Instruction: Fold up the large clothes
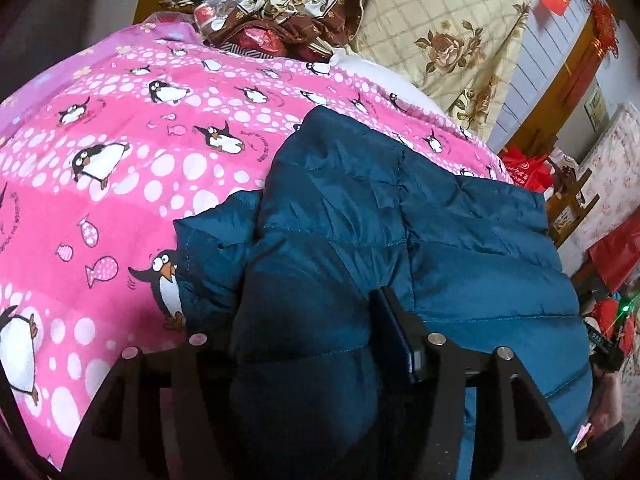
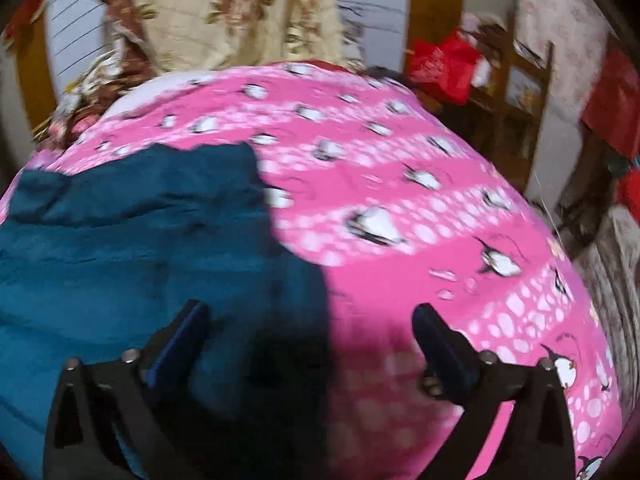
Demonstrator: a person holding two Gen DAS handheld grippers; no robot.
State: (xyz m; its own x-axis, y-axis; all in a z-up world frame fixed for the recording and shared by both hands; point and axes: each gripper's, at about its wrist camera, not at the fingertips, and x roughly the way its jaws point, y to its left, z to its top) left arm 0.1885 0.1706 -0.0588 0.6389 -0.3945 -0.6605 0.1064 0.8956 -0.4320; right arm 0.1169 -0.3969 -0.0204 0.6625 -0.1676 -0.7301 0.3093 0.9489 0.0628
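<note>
Teal puffer jacket [image 1: 360, 220] lies part-folded on the penguin-print bedspread [image 1: 120, 140]: left claw [image 1: 304, 320] pinches a jacket fold to anchor it, right claw [image 2: 308, 320] gapes empty, apparently for its next grasp.

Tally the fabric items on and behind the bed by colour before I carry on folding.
Teal puffer jacket: 1
Pink penguin-print bedcover: 1
Cream floral quilt, propped at the head: 1
Brown floral cloth, bunched: 1
Total: 4
</note>
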